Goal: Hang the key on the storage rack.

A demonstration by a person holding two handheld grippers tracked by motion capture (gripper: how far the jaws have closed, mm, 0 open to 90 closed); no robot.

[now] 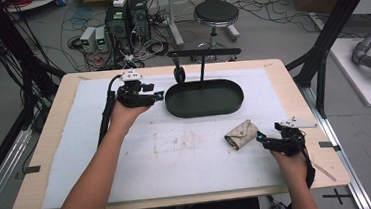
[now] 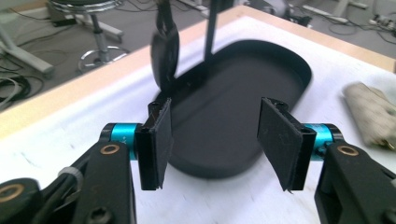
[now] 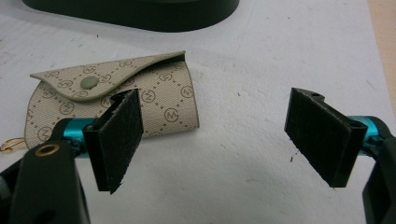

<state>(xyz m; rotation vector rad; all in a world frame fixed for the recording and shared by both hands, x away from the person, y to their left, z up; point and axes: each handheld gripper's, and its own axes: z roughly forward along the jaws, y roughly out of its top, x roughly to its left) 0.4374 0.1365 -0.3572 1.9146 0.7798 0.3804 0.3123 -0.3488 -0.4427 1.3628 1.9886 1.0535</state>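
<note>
Grippers first, taken from the left side of the high view across, with the black oval tray as landmark. The left gripper hovers just beside the tray's left end, jaws spread wide with nothing between them; in the left gripper view its pads frame the tray's near rim. Behind the tray stands a thin black stand, and a small dark item hangs from its crossbar above the tray's back-left rim; what that item is cannot be made out, since its top is cut off in the left gripper view.

Right of and nearer the person than the tray, on the white mat, lies the beige pouch, flap closed on a snap. The right gripper sits just beside the pouch's right end, jaws likewise wide apart and empty. In the right gripper view the pouch lies left of the jaws' centre line, its long axis running across the view, and one pad covers part of its lower edge.

Judging by this, the right hand is far nearer, and the pick-up probably turns on shifting the jaws sideways toward the pouch. A gold-coloured bit peeks out at the pouch's far end, mostly hidden.
</note>
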